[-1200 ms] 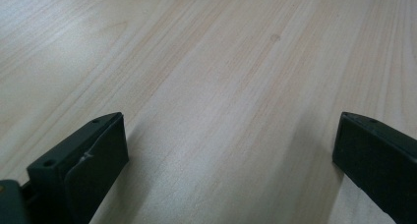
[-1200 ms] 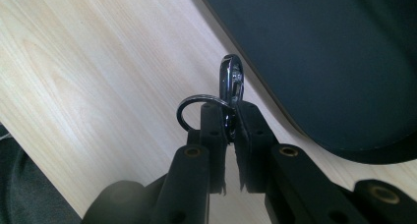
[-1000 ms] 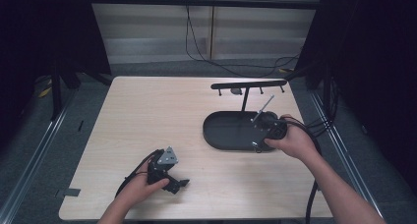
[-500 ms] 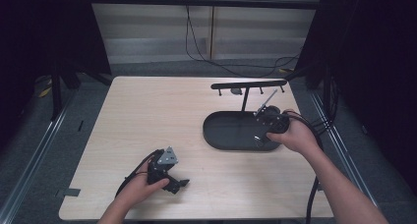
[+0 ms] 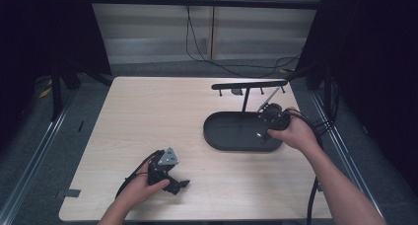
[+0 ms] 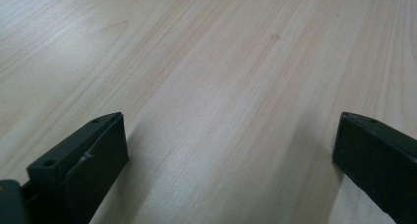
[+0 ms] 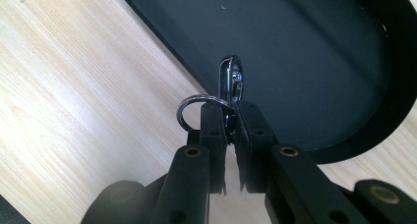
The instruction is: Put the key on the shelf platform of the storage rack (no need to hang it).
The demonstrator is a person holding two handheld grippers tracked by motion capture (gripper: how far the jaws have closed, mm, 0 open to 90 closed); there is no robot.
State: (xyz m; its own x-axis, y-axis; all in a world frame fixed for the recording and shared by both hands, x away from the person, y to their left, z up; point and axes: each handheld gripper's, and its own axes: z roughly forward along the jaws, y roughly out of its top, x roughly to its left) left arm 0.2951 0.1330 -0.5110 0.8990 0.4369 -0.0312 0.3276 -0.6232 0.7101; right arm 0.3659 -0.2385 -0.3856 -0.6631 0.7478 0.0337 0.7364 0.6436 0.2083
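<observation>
My right gripper [image 7: 229,117] is shut on a silver snap clip [image 7: 231,81] that carries a key ring [image 7: 189,108]. It hangs over the rim of a black oval tray [image 7: 295,47]. From above, the right gripper [image 5: 273,120] sits at the tray's [image 5: 231,132] right end, just under a black hook rack [image 5: 249,85]. My left gripper [image 5: 180,184] rests on the table near the front edge, held by a hand. Its jaws [image 6: 230,121] stand wide open with bare wood between them.
The light wooden table [image 5: 148,116] has room on its left and middle. Cables [image 5: 315,124] trail off the right edge. A dark frame and metal rails surround the table.
The right hand has shifted slightly away from me, toward the rack, with the clip still held. The left hand has stayed put.
</observation>
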